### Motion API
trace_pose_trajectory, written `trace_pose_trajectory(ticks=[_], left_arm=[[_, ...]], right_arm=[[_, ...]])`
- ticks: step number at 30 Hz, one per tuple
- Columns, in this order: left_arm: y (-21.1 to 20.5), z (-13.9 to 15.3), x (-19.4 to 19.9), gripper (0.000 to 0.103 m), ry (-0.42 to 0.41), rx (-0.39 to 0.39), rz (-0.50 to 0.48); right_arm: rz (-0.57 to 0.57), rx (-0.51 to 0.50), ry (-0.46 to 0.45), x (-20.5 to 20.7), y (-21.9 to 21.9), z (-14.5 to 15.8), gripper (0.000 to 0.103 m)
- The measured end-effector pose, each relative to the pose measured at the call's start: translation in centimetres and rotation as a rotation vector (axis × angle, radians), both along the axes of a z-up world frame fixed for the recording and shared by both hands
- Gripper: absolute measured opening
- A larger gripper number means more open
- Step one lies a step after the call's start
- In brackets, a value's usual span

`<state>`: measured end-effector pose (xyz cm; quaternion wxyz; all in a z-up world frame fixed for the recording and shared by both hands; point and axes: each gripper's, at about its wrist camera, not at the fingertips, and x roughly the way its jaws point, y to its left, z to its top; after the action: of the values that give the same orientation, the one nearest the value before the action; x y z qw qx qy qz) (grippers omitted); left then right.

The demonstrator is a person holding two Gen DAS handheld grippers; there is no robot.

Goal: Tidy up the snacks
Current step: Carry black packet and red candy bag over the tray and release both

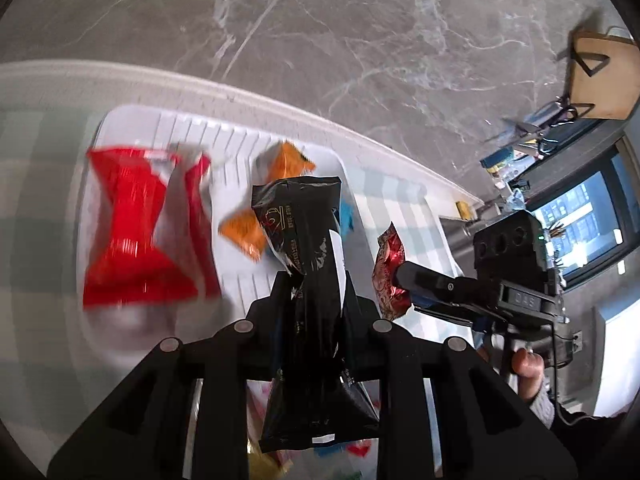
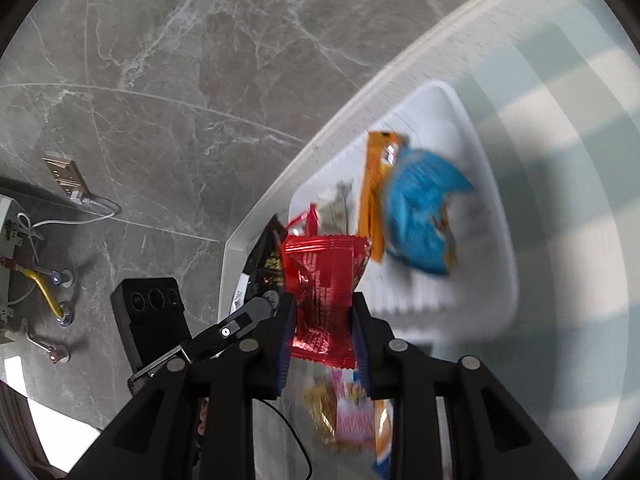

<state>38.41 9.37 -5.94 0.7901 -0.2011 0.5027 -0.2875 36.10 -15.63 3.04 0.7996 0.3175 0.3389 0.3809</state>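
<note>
The left gripper (image 1: pixel 316 292) is clamped on a long black snack packet (image 1: pixel 308 280), which stands up between its pads at the centre of the left wrist view and hangs down below them as well. At about three o'clock from it, the right gripper (image 1: pixel 400 276) reaches in from the side, closed on a small dark-red foil packet (image 1: pixel 390 276); a hand (image 1: pixel 528 368) grips its handle at four o'clock. In the right wrist view the same red foil packet (image 2: pixel 324 300) sits squeezed between the right gripper's (image 2: pixel 322 312) blue-edged pads, crumpled and upright, while the left gripper (image 2: pixel 256 312) with its black packet (image 2: pixel 266 264) comes in at nine o'clock, just beside it. Beyond both, a white ribbed tray (image 1: pixel 240 148) lies on a pale green-and-white checked cloth (image 1: pixel 36 240). In the tray, seen from the left wrist, a large red packet (image 1: pixel 136 232) lies at ten o'clock and orange packets (image 1: pixel 280 164) at twelve — all smeared by motion blur. From the right wrist, a blue packet (image 2: pixel 420 212) and an orange one (image 2: pixel 374 196) lie in the tray (image 2: pixel 492 208) at one o'clock. More wrapped snacks (image 2: pixel 352 416) — gold, pink, orange — lie low at six o'clock under the right gripper, too blurred to tell apart. Grey veined marble floor (image 1: pixel 360 40) fills the upper part of both views.
</note>
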Motion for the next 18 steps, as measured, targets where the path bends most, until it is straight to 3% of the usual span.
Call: trace_pose_trajectory(ticks=[6, 9, 10, 13, 18], left_arm=[[-1.5, -0.9, 3.4, 0.022, -0.029, 0.095, 0.012], [-2.2, -1.5, 4.3, 0.025, -0.045, 0.148, 0.023], [-2.3, -1.6, 4.3, 0.028, -0.054, 0.153, 0.026], [-2.6, -1.4, 4.7, 0.064, -0.092, 0.176, 0.042], [-2.7, 0.1, 3.2, 0.064, -0.142, 0.189, 0.032]], right_arm=[[-0.019, -0.045, -0.021, 2.2, 1.3, 1.2, 0.032], [-0.040, -0.074, -0.034, 2.6, 1.6, 1.5, 0.045], [-0.046, -0.079, -0.040, 2.6, 1.6, 1.6, 0.047], [-0.051, -0.092, -0.055, 2.2, 1.7, 1.8, 0.047], [-0.062, -0.144, -0.097, -0.1, 1.4, 2.0, 0.049]])
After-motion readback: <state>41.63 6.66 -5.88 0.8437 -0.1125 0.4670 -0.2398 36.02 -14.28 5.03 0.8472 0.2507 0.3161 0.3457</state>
